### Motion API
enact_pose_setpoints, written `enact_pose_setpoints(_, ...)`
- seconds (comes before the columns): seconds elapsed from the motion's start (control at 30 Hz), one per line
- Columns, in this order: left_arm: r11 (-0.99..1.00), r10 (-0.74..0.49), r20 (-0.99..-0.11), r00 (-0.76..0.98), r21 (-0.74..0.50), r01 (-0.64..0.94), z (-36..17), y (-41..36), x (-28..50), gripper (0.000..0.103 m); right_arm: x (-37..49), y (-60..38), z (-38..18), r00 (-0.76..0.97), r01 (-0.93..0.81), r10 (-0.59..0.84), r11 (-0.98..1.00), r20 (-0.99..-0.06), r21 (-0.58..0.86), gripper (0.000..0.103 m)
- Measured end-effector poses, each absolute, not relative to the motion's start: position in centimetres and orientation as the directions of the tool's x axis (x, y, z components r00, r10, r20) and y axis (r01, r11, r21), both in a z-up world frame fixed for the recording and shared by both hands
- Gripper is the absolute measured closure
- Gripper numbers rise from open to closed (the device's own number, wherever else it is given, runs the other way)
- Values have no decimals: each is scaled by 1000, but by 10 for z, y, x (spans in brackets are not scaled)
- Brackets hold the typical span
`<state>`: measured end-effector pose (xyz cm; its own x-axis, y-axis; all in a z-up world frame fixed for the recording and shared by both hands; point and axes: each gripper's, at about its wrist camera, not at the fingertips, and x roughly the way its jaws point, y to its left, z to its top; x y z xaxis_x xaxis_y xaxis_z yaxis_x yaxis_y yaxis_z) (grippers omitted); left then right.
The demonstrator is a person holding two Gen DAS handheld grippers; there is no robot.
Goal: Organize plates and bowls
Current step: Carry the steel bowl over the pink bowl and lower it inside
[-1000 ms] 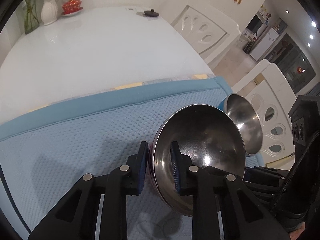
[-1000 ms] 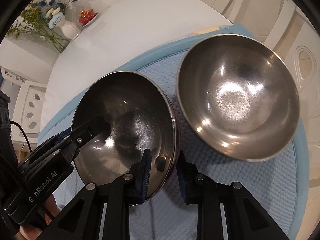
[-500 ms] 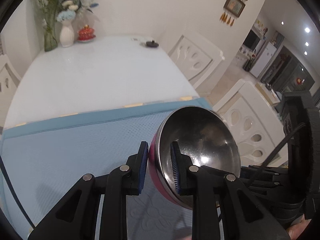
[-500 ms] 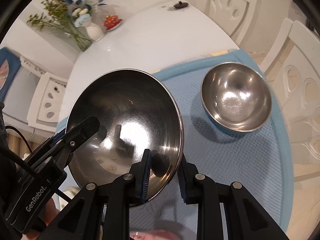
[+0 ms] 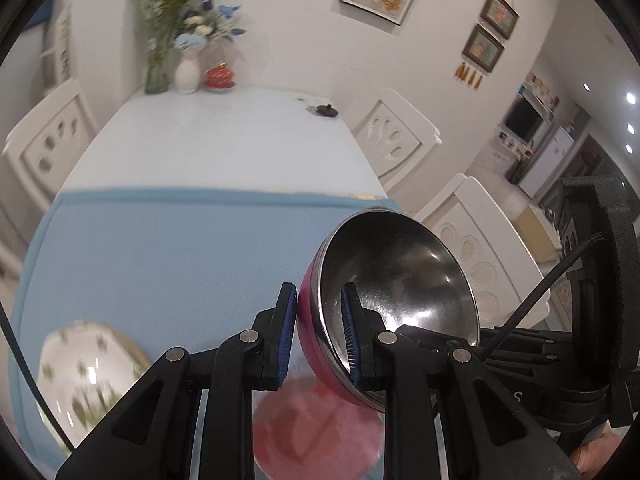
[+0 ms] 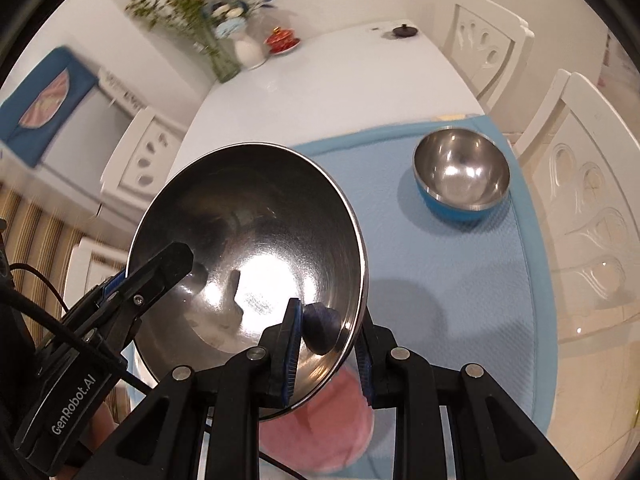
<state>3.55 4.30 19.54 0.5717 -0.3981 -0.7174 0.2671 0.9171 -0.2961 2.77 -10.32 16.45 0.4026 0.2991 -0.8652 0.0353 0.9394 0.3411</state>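
A steel bowl with a pink outside is held in the air above the blue mat, tilted. My left gripper is shut on its near rim. My right gripper is shut on the opposite rim of the same bowl. A second steel bowl with a blue outside sits upright on the mat at the far right. A pink plate lies below the held bowl, blurred; it also shows in the left wrist view. A white flowered plate lies at the mat's near left.
The white table runs beyond the mat, with flower vases, a red dish and a small dark lid at its far end. White chairs stand on both sides of the table.
Both grippers have lifted the pink bowl well up off the mat and drawn it back. The blue bowl stayed in place. The plates have come into view below.
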Motion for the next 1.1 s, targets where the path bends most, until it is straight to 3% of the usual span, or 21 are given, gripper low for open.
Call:
enact_pose_setpoints(0.53, 952, -295, -791, 535, -294, 90, 140, 60, -51, 84, -44, -72, 115, 231, -81, 317, 948, -920, 306, 79)
enact_pose_setpoints(1.1, 956, -278, -833, 478, -290, 49, 98, 44, -49, 84, -40, -79, 73, 171, -91, 262, 964, -950, 250, 79)
